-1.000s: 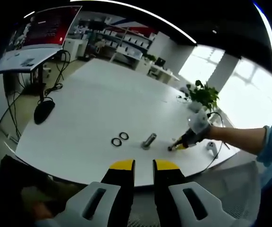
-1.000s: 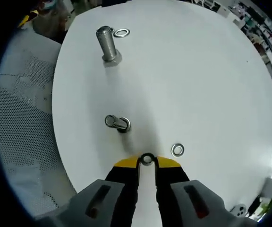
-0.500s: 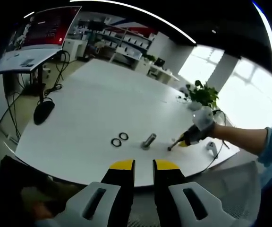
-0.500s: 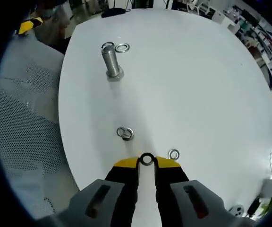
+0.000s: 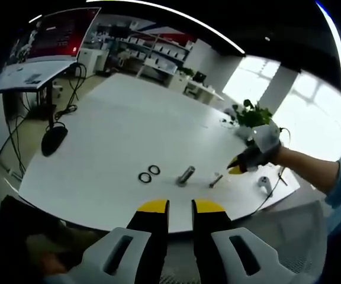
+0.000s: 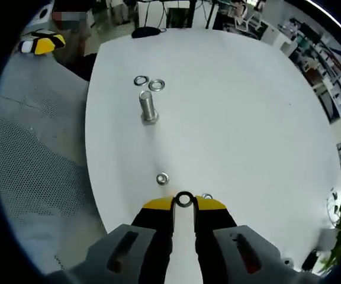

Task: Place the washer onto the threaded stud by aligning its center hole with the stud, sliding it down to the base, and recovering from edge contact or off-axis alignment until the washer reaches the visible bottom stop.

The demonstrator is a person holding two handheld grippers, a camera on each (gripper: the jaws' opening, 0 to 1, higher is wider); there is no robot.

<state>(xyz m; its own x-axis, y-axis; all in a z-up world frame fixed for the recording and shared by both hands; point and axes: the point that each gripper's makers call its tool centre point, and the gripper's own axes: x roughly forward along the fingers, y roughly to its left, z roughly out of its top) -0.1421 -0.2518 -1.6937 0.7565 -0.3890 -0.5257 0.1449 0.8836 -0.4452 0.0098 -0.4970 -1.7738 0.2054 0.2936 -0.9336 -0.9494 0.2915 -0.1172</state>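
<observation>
My right gripper (image 6: 184, 201) pinches a small silver washer (image 6: 184, 199) — a thin ring, upright — above the table (image 6: 247, 118); the left gripper (image 5: 180, 207) is narrowly parted, empty.

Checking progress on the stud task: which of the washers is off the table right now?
The washer pinched at the right gripper tips; the pair beyond the tall stud lies flat on the table.

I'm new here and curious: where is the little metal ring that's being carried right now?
In the right gripper view, the ring sits pinched between the right tongs, above the white table.
</observation>
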